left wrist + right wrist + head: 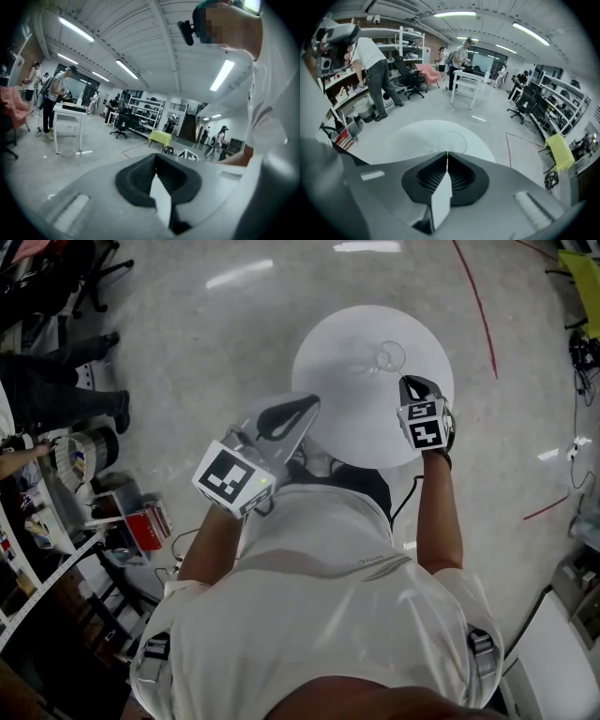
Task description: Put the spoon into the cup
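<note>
**Both grippers empty over the round table, cup untouched**

A pale, glossy floor [234, 324] filled most of the head view, and on it stood a round white table [347, 418]. The person in a white shirt [319, 596] stood at its near edge, one gripper in each hand.

The left gripper [314, 401] hung at the table's near-left rim. Its jaws were clenched tip to tip with nothing between them, and its own view looked out across the room rather than at the tabletop.

The right gripper [404, 382] was over the table's right side, pointing steeply down. Its jaws were pressed together and empty.

The cup [391, 356], a clear glass one, stood upright on the far part of the table, just beyond the right gripper's tips and apart from them.

A faint, clear shape lying on the table just left of the cup looked like the spoon [363, 363], though it was too pale to tell for certain.
</note>
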Tool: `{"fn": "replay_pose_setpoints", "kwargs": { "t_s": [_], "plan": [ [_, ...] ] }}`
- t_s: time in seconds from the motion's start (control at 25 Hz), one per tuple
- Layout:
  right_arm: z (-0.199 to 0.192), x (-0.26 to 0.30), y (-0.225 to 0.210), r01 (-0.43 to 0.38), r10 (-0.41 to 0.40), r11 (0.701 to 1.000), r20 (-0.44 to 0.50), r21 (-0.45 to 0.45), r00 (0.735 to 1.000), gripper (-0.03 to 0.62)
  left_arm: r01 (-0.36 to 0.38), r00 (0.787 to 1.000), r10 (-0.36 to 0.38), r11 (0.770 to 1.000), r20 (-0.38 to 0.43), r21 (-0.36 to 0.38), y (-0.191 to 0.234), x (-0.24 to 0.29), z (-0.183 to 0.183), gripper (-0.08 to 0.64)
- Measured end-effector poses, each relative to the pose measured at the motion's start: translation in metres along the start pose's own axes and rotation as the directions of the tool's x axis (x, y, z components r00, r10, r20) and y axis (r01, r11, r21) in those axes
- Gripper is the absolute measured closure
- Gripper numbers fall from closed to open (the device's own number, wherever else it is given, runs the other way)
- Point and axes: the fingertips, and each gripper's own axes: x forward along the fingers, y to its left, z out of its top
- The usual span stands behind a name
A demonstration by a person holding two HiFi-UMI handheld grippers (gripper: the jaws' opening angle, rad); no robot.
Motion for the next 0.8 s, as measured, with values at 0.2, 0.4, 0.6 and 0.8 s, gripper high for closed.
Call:
{"fn": "replay_pose_setpoints", "kwargs": {
  "t_s": [0.2,0.4,0.6,0.8],
  "plan": [
    [-0.003,0.017,0.004,-0.022,0.021,0.999,-0.033,-0.04,0.999,0.578,-0.045,0.999,0.045,0.999,0.002,-0.008,-0.003,-0.007,-0.001,0.558],
    [0.0,0.024,0.011,-0.031,0.029,0.996,-0.026,-0.081,0.999,0.462,-0.068,0.998,0.068,0.998,0.005,0.008,-0.005,-0.015,-0.003,0.558],
    [0.084,-0.085,0.03,0.037,-0.027,0.999,0.358,-0.022,0.933,0.586,-0.033,0.998,0.031,0.998,0.05,0.05,-0.016,-0.036,0.013,0.558],
    [0.122,-0.183,0.067,0.04,-0.016,0.999,0.54,-0.033,0.841,0.587,0.003,0.995,-0.012,0.996,0.1,0.088,-0.048,-0.042,0.043,0.558]
  ]
}}
